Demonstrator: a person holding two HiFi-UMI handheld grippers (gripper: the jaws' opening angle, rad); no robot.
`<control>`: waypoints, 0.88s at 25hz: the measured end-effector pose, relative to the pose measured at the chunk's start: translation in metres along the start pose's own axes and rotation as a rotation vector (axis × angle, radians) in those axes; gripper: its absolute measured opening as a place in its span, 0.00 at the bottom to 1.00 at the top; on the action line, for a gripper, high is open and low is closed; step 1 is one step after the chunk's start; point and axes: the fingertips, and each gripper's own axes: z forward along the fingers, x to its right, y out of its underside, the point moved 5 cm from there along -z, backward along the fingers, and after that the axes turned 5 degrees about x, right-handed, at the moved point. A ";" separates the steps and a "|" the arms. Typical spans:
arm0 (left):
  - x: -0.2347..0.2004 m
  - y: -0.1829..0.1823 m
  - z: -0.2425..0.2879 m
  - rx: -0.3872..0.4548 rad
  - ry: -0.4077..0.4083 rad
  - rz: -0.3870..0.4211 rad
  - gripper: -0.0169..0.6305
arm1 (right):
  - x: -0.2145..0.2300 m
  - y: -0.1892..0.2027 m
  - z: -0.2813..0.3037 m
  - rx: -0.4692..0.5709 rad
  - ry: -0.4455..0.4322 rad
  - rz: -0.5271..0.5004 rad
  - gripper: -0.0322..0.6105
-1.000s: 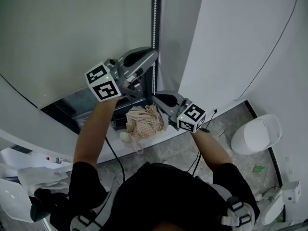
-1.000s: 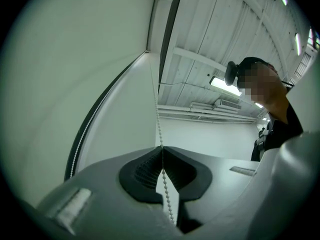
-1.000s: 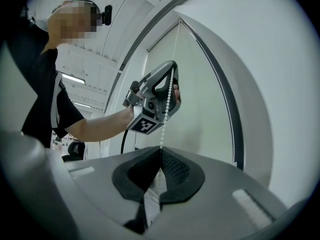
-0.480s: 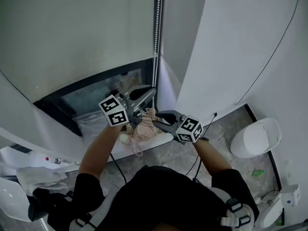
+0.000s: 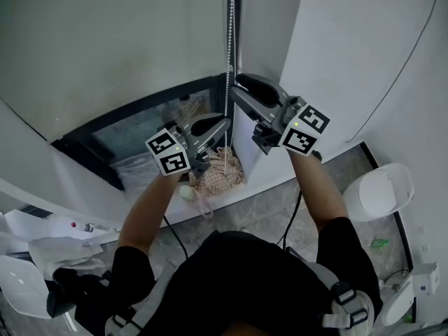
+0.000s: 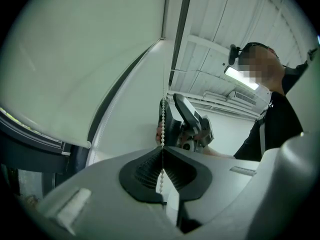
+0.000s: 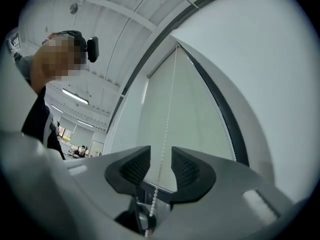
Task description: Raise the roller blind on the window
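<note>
Our left tongs (image 6: 162, 150) are pinched shut on the bead chain (image 5: 231, 26), with beads showing above and below the closed jaws. Our right tongs (image 7: 161, 157) sit higher up the same chain. Their jaws have just been opening and stand about half apart, and the chain runs down between them without either jaw touching it. So at this moment only the left tongs hold the chain. It hangs down the right edge of the window (image 5: 150, 128), close to the white wall (image 5: 350, 54) on the right. The blind (image 5: 105, 47) covers most of the window, and its bottom edge is lifted just enough to bare a dark strip of glass above the sill (image 5: 210, 212), where a checked cloth (image 5: 218, 175) lies. We judge the main risk to be in the handover. If the left tongs let go before the right ones bite, the chain could run back and the blind could drop. The chain is thin and hangs loose, so a small sway could let the right jaws close on nothing or catch it at their very tips, where it would slip out under a pull. A pull away from the window instead of straight down could jam the chain at the top. We cannot tell whether a second strand hangs beside this one; gripping the wrong strand would lower the blind.
</note>
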 end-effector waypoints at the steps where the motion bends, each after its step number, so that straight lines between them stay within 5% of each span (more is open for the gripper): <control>1: -0.001 -0.001 -0.001 -0.004 -0.004 0.003 0.04 | 0.000 -0.004 0.007 0.000 -0.002 -0.016 0.26; 6: -0.004 -0.002 -0.007 0.001 -0.020 0.002 0.04 | -0.001 -0.005 0.031 -0.026 -0.008 -0.120 0.23; 22: -0.001 0.006 -0.006 0.034 -0.006 -0.037 0.04 | 0.001 -0.003 0.032 0.023 0.034 -0.078 0.06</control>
